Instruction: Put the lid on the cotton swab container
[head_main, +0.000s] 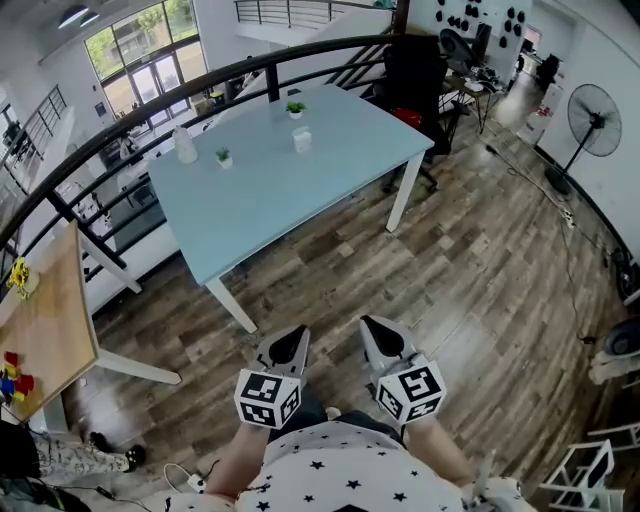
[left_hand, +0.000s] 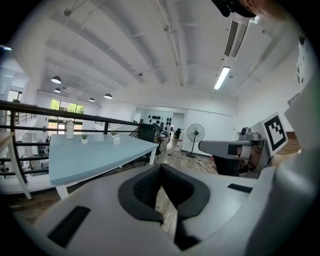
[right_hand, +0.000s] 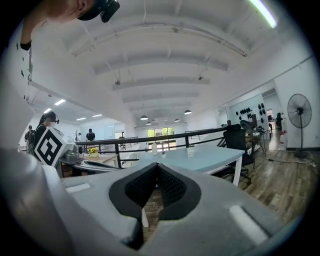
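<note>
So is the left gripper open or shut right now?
Shut. The left gripper shows its dark pads meeting at the tips, with nothing between them.

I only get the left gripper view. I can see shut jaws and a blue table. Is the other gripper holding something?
Observer: No. The right gripper has its jaws shut, with nothing between them.
Operator: Are we at the table?
Observer: No. In the head view, the left gripper and the right one hang close to the person's body over the wooden floor. The blue table stands further ahead.
Operator: What's off to the left?
Observer: A wooden table with colourful toy blocks on it.
</note>
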